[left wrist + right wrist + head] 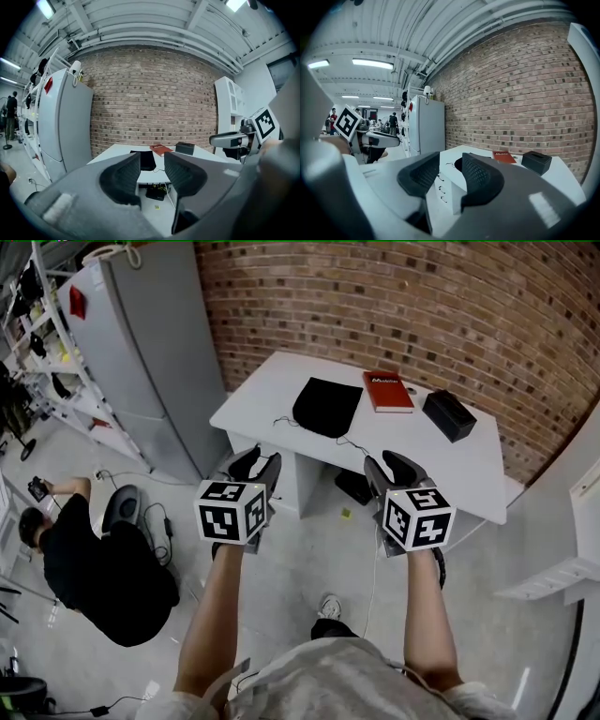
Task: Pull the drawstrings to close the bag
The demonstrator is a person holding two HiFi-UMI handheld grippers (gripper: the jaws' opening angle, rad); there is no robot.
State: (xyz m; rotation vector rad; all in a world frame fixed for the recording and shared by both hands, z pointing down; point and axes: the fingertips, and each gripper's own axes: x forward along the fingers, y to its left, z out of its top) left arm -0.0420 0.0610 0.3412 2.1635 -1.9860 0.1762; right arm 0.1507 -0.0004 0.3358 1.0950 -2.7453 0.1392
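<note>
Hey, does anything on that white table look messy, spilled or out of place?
Nothing is spilled or damaged. The only untidy thing is the black bag: its drawstrings trail loose over the table on both sides. The red book and black box lie neatly beside it.

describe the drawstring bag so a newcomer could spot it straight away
Find the white table against the brick wall. Three things lie on it in a row; the bag is the leftmost, beside the red book. Unlike the black box at the right, it is flat, soft and trails thin cords.
</note>
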